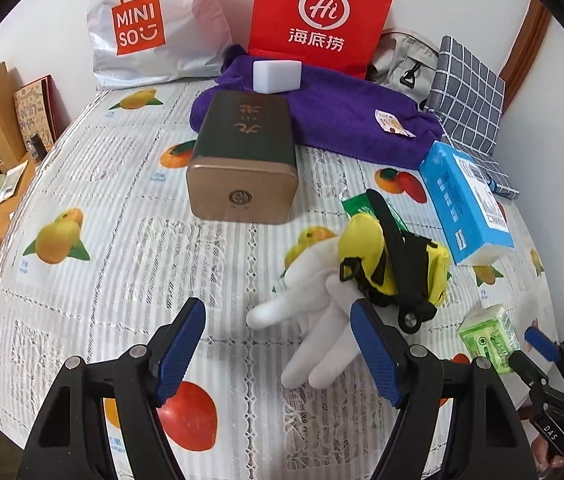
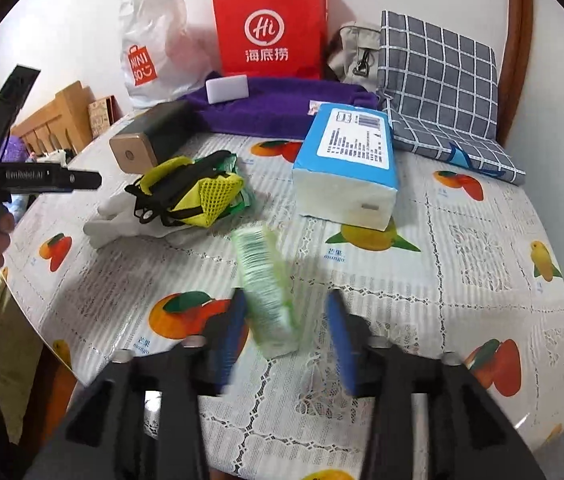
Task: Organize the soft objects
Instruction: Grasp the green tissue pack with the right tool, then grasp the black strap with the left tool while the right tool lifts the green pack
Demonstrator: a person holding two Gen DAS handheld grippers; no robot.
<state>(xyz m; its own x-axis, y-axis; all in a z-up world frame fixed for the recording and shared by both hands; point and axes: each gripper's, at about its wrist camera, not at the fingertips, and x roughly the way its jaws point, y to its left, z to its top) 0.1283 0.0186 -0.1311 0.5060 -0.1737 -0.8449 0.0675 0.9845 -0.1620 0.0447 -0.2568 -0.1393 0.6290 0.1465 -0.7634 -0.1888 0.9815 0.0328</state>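
Observation:
A small green tissue pack [image 2: 268,292] sits between the open fingers of my right gripper [image 2: 286,336], blurred, and I cannot tell whether it rests on the table; it also shows in the left wrist view [image 1: 490,336]. My left gripper [image 1: 278,344] is open and empty, just short of a white plush glove [image 1: 314,312] that lies under a yellow-and-black mesh bag [image 1: 386,260]. The same bag [image 2: 194,196] lies left of centre in the right wrist view. A blue tissue pack [image 2: 346,168] lies behind it. A purple towel [image 1: 342,112] lies at the back.
A green-and-gold tin [image 1: 242,168] lies mid-table. A white block [image 1: 276,76] rests on the towel. A red paper bag [image 1: 318,12], a white Miniso bag [image 1: 150,28], a grey pouch [image 2: 356,54] and a checked cushion [image 2: 438,84] line the wall. The table edge [image 2: 38,332] is at left.

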